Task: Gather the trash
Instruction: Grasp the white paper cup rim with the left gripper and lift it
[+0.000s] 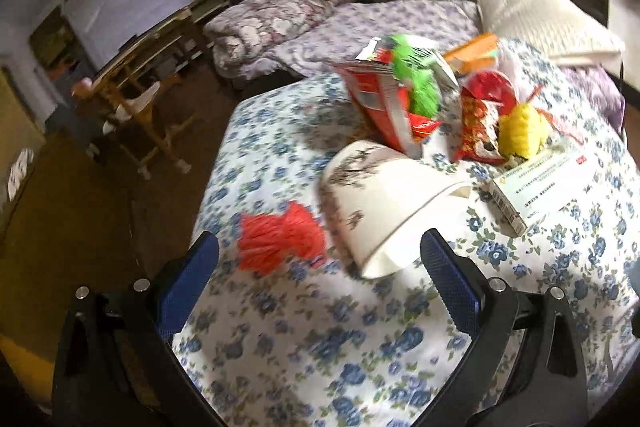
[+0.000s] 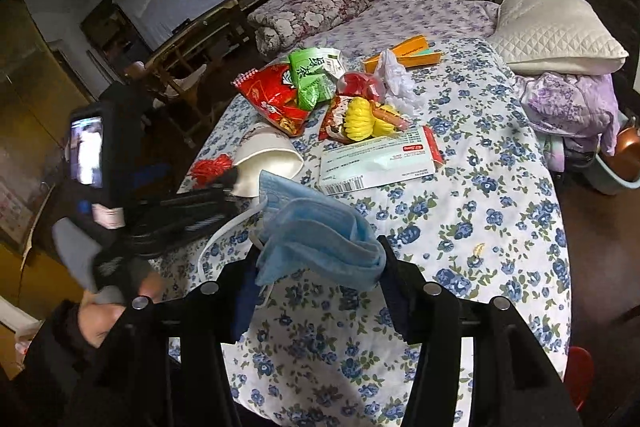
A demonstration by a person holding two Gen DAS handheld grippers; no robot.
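Note:
Trash lies on a bed with a blue-flowered sheet [image 1: 320, 347]. My left gripper [image 1: 320, 263] is open and empty just short of a tipped white paper cup [image 1: 380, 203] and a crumpled red plastic piece [image 1: 280, 239]. Behind them lie a red snack bag [image 1: 380, 99], a green wrapper [image 1: 416, 75], a yellow wrapper [image 1: 520, 127] and a flat white box [image 1: 540, 183]. My right gripper [image 2: 320, 259] is shut on a blue face mask [image 2: 316, 231] and holds it above the sheet [image 2: 460, 227]. The left gripper [image 2: 224, 187] shows beside the cup [image 2: 268, 163].
A white pillow [image 2: 560, 31] and purple clothing [image 2: 568, 107] lie at the bed's far right. A folded floral quilt [image 2: 320, 3] lies at the far end. A wooden table and chair [image 1: 136, 95] stand on the floor to the left. An orange box [image 2: 404, 53] lies beyond the pile.

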